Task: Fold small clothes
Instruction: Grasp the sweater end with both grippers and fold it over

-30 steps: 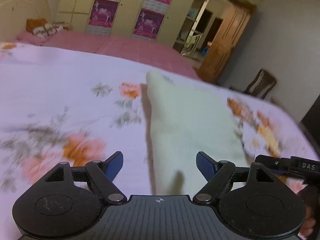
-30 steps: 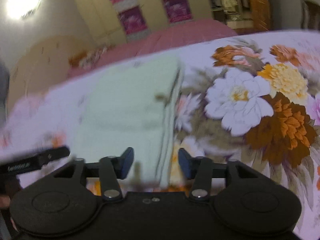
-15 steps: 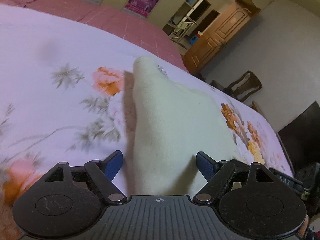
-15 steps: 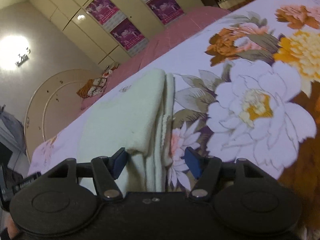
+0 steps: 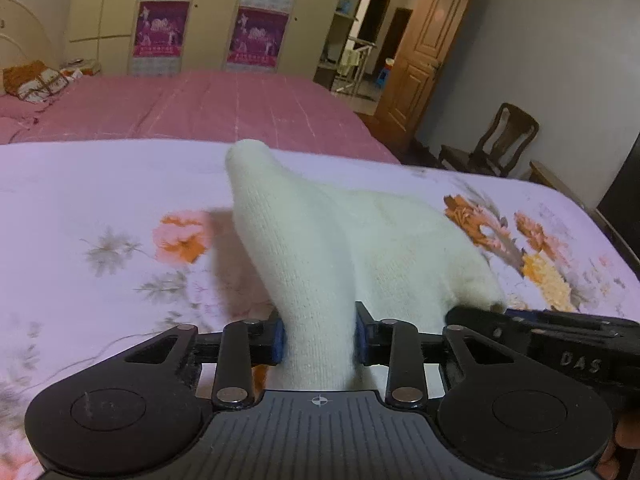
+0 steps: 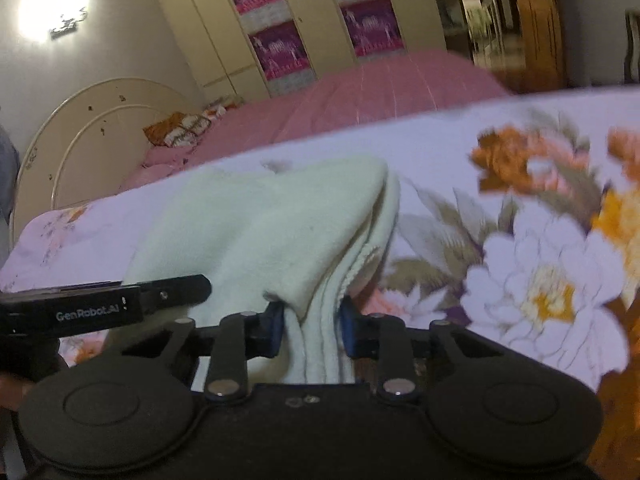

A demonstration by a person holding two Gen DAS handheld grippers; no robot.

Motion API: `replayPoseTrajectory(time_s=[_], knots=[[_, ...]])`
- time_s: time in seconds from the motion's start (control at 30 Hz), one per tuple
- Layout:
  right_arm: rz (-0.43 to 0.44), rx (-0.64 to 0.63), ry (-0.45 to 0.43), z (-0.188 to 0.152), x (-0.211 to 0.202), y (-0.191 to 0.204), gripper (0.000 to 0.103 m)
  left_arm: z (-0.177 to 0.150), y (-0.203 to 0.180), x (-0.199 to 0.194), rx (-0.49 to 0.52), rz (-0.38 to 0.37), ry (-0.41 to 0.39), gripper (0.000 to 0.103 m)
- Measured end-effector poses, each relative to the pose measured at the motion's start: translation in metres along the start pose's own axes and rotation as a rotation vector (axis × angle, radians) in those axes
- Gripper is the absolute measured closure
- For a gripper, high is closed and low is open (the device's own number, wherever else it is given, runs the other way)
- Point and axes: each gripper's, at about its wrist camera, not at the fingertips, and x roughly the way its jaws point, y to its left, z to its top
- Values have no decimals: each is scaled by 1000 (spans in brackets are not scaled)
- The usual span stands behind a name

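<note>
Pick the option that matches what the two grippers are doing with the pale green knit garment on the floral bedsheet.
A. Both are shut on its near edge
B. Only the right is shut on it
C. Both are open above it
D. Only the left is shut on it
A: the left gripper has its blue fingers pressed against the pale green knit garment, and the right gripper pinches its layered edge likewise.

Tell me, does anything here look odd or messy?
Nothing much. Both grippers, left and right, pinch the pale garment on the floral sheet; its layered edges sit slightly uneven.
</note>
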Motion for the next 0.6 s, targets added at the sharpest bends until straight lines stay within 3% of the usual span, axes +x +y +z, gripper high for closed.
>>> replayPoseTrajectory(time_s=[0.27,0.43,0.6], knots=[[97,-129,-42,7,-24,74,76,-11,44,-89,10,119,-48,70],[174,-140,-13,-1,-5,128,76,-20,100,-132,5,210,-38,70],[226,-145,29,-14,28,183,76,-33,161,-149,-34,261,-27,70]])
